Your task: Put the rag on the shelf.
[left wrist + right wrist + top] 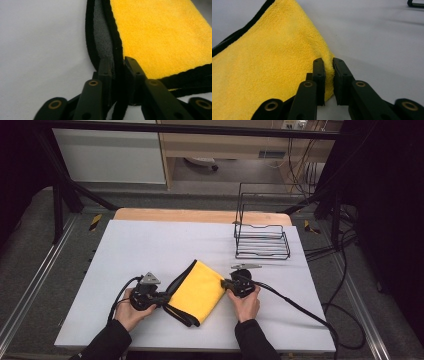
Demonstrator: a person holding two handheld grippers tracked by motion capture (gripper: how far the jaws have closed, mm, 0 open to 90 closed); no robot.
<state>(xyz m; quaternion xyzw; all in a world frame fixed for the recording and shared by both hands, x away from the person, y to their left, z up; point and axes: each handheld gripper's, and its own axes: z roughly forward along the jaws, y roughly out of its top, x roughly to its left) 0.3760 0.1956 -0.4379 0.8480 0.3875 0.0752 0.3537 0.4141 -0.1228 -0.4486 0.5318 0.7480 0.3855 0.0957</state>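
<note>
yellow cloth (274, 62) runs off the right gripper view's left edge.

Cloth (198, 291): yellow face, black edging, grey underside (seen at the fold). Table cover (150, 245): plain pale grey. Wire rack (262, 242): black. Both grippers' jaws: black, brass-coloured rivets.

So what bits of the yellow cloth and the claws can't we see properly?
- Folded yellow microfibre cloth with black trim: its underside, hidden against the white table in the high view.
- Left claw: the pinched black edge, covered by the jaws in the left gripper view.
- Right claw: the cloth corner inside the jaws, covered in the right gripper view.
</note>
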